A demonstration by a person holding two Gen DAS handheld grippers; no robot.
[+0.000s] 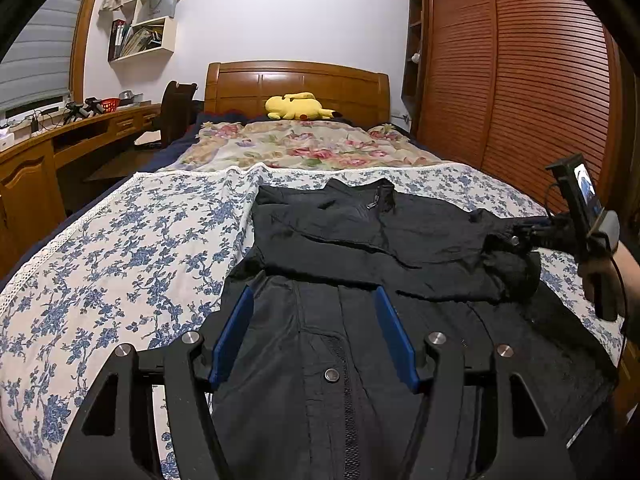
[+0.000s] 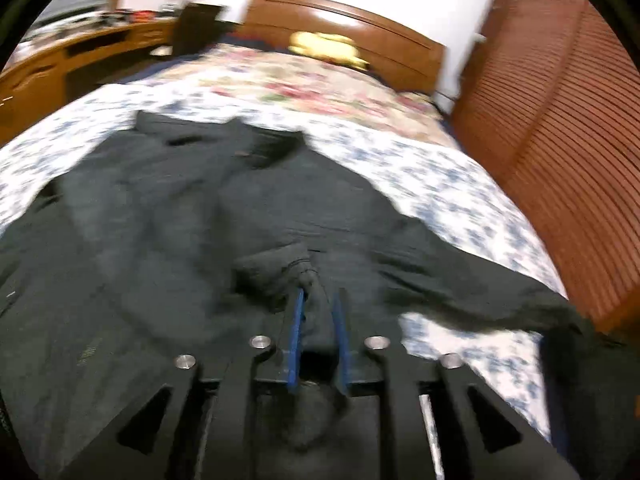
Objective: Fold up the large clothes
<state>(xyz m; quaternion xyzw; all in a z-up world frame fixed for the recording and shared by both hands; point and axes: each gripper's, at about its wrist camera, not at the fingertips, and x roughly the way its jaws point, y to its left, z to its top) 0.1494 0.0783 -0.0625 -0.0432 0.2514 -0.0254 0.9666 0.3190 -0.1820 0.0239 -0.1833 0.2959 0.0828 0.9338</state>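
A black jacket (image 1: 360,232) lies spread on the bed, collar toward the headboard, zip and snap front facing up. My left gripper (image 1: 314,292) hovers open over the jacket's lower front, its blue pads apart with nothing pinched. At the right, a hand holds my right gripper (image 1: 516,236), which is lifting the jacket's right sleeve above the body. The right wrist view is blurred; there the right gripper (image 2: 320,294) is shut on the bunched sleeve cuff (image 2: 308,272), with the rest of the jacket (image 2: 180,220) spread beyond it.
The bed is covered by a blue-flowered sheet (image 1: 120,260) and, further up, a rose-patterned quilt (image 1: 304,144). A yellow plush toy (image 1: 298,106) lies by the wooden headboard (image 1: 296,80). A louvred wardrobe (image 1: 520,80) stands close on the right; a desk (image 1: 60,136) and chair (image 1: 176,112) stand left.
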